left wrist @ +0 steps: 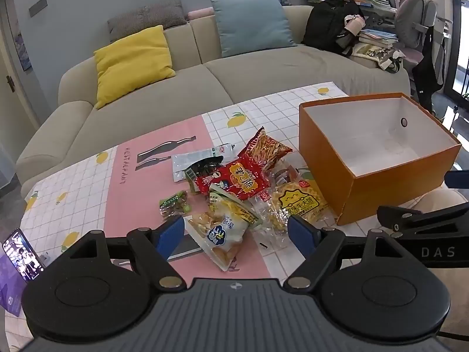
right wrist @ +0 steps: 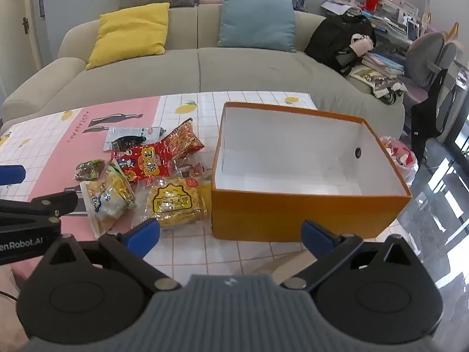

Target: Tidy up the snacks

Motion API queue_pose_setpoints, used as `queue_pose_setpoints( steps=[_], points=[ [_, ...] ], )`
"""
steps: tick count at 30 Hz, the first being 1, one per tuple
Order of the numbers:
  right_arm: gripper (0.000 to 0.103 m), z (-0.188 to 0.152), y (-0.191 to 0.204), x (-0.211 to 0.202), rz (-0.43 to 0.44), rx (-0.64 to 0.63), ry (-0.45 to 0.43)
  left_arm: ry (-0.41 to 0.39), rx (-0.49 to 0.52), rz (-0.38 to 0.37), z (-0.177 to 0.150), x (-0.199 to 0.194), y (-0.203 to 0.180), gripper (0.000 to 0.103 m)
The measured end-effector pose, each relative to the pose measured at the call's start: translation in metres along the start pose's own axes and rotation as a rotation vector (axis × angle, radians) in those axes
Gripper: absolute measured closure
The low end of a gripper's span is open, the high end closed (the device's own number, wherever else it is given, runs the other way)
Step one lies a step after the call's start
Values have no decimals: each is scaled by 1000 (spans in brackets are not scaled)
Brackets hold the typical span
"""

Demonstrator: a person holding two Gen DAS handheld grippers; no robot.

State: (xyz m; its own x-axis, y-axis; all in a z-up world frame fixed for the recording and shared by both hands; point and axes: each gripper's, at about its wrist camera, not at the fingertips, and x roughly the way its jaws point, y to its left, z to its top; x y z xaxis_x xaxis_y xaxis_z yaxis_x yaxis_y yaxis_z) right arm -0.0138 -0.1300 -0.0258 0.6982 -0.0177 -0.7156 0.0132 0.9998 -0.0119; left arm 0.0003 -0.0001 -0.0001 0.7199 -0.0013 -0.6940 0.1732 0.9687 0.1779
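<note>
While both my grippers hang above the near edge of the table (left wrist: 88, 182), nothing is in hand: my left gripper (left wrist: 236, 234) has its blue fingers spread wide, empty, and my right gripper (right wrist: 231, 233) is spread the same way, empty too.

Largest first: one orange cardboard box (right wrist: 293, 214), open-topped with a bare white inside, sits at about three o'clock from the snack heap, its wall just beside the nearest packet. One heap of snack packets lies at twelve o'clock from my left fingers. I count roughly nine, some overlapping so I cannot be sure: one yellow waffle-biscuit pack (left wrist: 299, 202), one red crisp bag (left wrist: 237, 180), one red-and-orange stick-snack bag (left wrist: 268, 146), one white-and-yellow puff bag (left wrist: 218, 234), one pale flat pouch (left wrist: 190, 160), one small green packet (left wrist: 174, 204), plus clear wrappers.

My judgement: all are light, soft, air-filled film, slippery and crinkly, with brittle contents. I would pinch a crimped end seal or a corner, gently, never the belly. The puff bag lies nearest my left fingers.
</note>
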Motion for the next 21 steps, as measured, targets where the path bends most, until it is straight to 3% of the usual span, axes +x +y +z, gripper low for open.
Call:
queue_pose_setpoints(
  steps=[21],
  points=[
    [3, -1, -1, 4, -10, 3, 26, 4, -7, -29, 0, -3, -2, 13]
  ],
)
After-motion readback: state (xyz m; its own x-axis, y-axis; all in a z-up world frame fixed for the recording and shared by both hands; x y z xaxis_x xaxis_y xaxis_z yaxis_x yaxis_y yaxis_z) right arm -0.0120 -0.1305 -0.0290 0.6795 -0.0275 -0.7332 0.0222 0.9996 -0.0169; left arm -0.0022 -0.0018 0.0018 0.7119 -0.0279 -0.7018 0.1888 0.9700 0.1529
